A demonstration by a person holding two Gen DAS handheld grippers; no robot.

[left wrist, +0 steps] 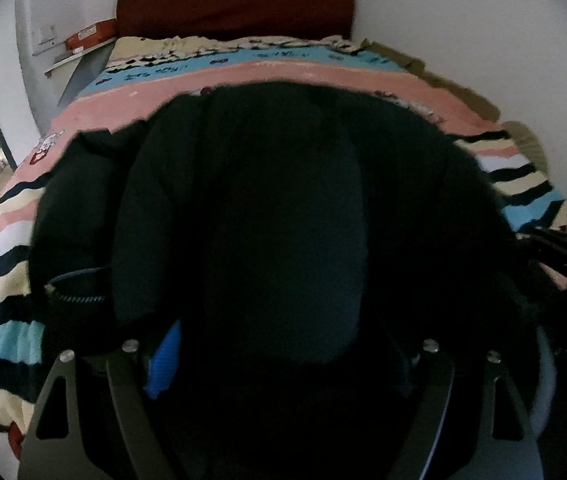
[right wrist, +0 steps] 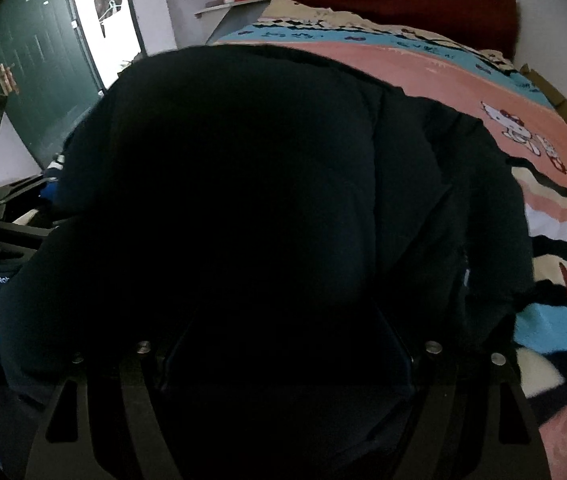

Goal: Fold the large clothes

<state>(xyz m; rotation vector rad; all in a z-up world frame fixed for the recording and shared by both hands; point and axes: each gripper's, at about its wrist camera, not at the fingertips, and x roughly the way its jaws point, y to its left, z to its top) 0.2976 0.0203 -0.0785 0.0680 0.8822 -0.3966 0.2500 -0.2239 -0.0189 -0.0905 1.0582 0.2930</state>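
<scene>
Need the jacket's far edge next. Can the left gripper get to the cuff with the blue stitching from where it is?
Probably not yet: the left gripper has puffy black jacket bunched between its fingers, apparently gripped. The cuff lies exposed to its left, unobstructed once released.

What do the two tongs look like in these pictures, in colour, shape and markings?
The left tongs have flat black metal linkage arms with cut-out slots, round silver pivot bolts and a ridged bright blue finger pad. The right tongs show the same black slotted arms and silver bolts; their finger pads are hidden. No sleeves are visible.
</scene>
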